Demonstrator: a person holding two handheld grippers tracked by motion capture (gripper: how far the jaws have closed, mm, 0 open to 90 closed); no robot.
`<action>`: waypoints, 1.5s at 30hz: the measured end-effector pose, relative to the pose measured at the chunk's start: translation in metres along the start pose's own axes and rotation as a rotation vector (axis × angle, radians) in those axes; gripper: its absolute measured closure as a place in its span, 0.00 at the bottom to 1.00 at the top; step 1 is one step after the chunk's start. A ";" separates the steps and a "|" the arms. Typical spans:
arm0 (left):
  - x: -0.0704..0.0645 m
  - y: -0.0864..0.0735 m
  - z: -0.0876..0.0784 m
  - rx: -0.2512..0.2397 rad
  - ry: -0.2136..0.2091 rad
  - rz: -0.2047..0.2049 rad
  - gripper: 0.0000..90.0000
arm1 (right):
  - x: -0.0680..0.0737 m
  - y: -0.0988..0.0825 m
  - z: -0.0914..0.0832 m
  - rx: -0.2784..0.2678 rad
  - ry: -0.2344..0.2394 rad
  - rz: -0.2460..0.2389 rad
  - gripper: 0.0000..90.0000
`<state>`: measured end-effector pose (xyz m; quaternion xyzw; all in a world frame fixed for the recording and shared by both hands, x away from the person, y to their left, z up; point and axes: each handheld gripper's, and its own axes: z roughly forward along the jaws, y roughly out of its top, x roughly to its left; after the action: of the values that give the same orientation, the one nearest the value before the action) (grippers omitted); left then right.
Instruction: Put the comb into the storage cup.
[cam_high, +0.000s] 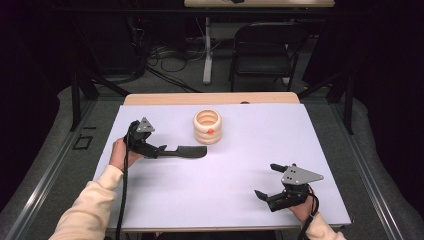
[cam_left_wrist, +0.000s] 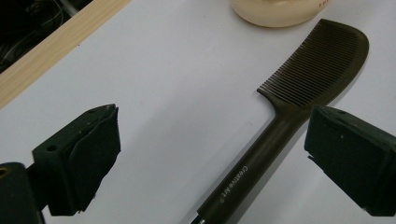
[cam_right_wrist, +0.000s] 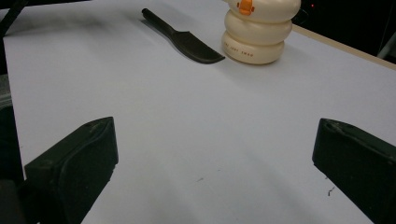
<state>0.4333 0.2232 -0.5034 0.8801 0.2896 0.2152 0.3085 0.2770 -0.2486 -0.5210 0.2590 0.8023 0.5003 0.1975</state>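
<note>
Reading "Creative Art" on the comb (cam_left_wrist: 299, 100) handle; my left gripper (cam_left_wrist: 212, 154) gapes wide, gripping nothing; right gripper (cam_right_wrist: 215, 163) wide open, empty.

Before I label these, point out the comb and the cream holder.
comb (cam_left_wrist: 322, 60), left gripper view, on its teeth
holder (cam_high: 207, 131), high view, on its outer wall
</note>
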 end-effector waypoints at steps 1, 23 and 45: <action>-0.001 0.001 -0.001 0.008 0.003 0.015 0.02 | 0.000 0.000 0.000 0.000 0.000 -0.001 0.00; -0.016 0.013 -0.005 0.139 -0.032 0.234 0.00 | 0.001 0.001 0.000 -0.004 0.001 -0.001 0.00; -0.031 0.023 0.023 0.250 -0.124 0.379 0.03 | 0.001 0.001 0.001 0.000 0.014 0.008 0.00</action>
<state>0.4315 0.1789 -0.5107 0.9617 0.1242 0.1770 0.1684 0.2771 -0.2469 -0.5208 0.2586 0.8027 0.5028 0.1900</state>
